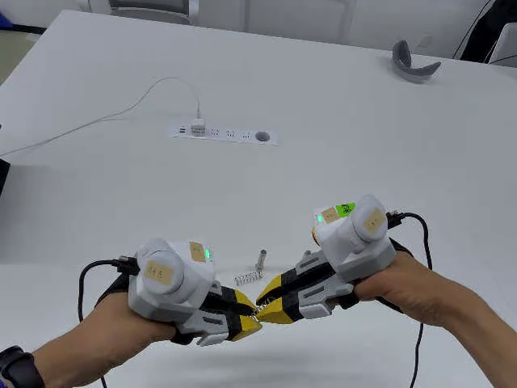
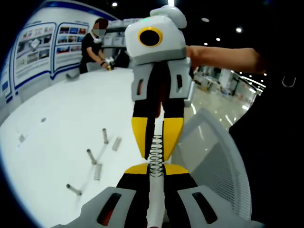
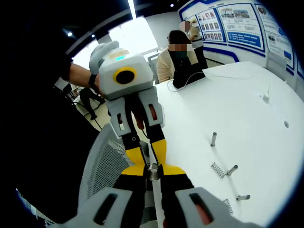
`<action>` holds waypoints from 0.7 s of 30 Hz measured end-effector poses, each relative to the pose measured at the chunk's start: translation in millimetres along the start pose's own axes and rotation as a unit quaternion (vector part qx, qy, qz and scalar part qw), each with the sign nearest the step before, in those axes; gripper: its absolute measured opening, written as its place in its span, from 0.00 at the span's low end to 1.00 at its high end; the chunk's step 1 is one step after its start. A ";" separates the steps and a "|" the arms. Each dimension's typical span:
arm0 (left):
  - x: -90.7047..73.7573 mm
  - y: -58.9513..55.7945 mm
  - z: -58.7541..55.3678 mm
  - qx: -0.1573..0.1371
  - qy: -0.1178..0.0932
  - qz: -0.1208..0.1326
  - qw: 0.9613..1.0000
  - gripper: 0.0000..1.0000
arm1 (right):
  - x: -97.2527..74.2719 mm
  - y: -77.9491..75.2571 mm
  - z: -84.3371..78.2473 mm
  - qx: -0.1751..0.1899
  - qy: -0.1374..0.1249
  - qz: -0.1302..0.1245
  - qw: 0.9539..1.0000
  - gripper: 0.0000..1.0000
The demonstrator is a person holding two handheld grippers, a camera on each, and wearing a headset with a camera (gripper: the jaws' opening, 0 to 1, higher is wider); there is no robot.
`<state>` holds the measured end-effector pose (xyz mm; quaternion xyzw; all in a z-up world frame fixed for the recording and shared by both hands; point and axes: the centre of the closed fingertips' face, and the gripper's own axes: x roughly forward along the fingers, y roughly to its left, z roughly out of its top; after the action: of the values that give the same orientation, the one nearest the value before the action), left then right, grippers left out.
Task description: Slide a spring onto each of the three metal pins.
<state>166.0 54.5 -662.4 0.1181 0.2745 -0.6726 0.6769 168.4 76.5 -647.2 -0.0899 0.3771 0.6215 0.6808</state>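
- The left hand (image 1: 105, 335) and the right hand (image 1: 412, 287) are held low over the near edge of the white counter (image 1: 339, 162), knuckles up, each wrapped round a grey handle with a black cable trailing from it
- Both wrists turn inward, so the left tool (image 1: 246, 315) and the right tool (image 1: 276, 303) point at each other and their yellow tips meet nose to nose just above the counter
- A spring (image 2: 156, 156) bridges the two tools
- In the left gripper view its lower end sits between that tool's own jaws, which are drawn in tight on it, and its upper end runs up between the narrowly parted yellow fingers (image 2: 173, 133) of the right tool
- In the right gripper view a small metal end shows at the tips of that tool's own closed jaws; whether a pin runs inside the coil I cannot tell
- Three loose pins (image 2: 91, 156) lie scattered on the counter just beyond the tools, with two loose springs (image 2: 98, 171) among them, none of these springs on a pin
- In the head view one pin appears to stand on end, a spring lying just beside it
- Farther back lies a white power strip (image 1: 226, 133) with a plug and cord, and a grey curved object (image 1: 414, 63) rests near the far edge
- A white mesh chair (image 2: 213, 156) sits below the hands
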 end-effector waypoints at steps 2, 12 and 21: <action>-0.9 -1.2 -2.2 -0.005 0.000 -0.003 1.000 0.09 | 1.8 1.0 -0.3 -0.002 0.001 0.002 1.000 0.13; -6.7 0.7 -11.4 -0.022 -0.016 0.000 1.000 0.11 | 8.9 2.1 1.1 -0.004 0.002 -0.001 1.000 0.12; -23.5 18.3 -33.1 -0.043 -0.018 0.042 0.998 0.19 | 13.2 -5.8 3.7 0.005 -0.011 -0.023 1.000 0.12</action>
<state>178.1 93.2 -680.9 0.0883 0.2859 -0.6334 0.7137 174.4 87.7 -654.9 -0.0889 0.3706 0.6045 0.6995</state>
